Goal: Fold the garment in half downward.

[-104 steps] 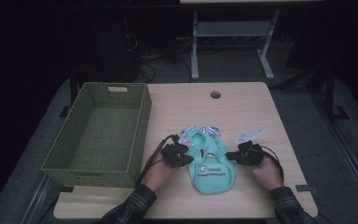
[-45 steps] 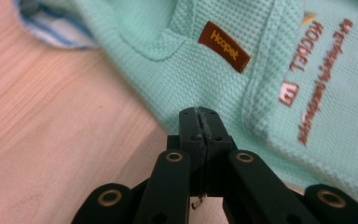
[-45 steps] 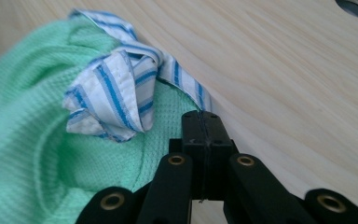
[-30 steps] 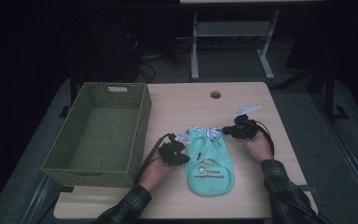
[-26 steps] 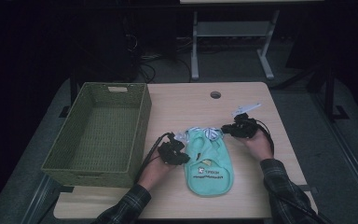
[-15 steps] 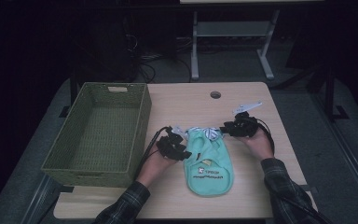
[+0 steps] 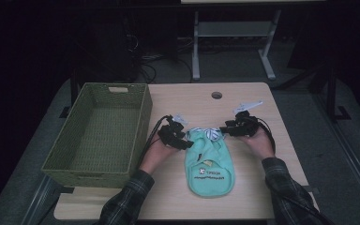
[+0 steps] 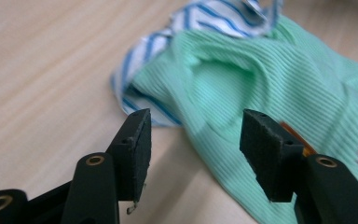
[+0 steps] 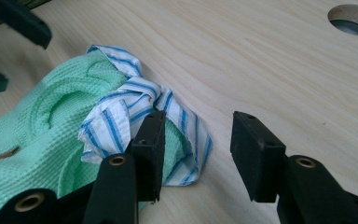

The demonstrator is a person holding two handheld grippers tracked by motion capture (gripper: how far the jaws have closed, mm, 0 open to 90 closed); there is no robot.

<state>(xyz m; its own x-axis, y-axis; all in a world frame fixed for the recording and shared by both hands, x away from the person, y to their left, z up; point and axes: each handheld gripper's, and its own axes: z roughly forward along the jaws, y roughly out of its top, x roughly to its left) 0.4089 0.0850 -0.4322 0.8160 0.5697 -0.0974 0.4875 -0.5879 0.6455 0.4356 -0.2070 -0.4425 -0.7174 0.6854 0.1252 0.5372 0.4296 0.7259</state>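
Right gripper view shows the table's cable hole (image 9: 354, 19) beyond the green bib (image 9: 37, 126); both grippers' jaws, just opening, stand apart, empty; basket (image 7: 98, 136) left.

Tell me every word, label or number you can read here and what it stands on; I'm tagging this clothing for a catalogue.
Dark print in two lines on the front of the green bib, under a small orange mark: too small and blurred to read in the high view.
Orange-brown marks at the bib's edge in the left gripper view: blurred, cut off, unreadable.
Woven basket, table: no text.
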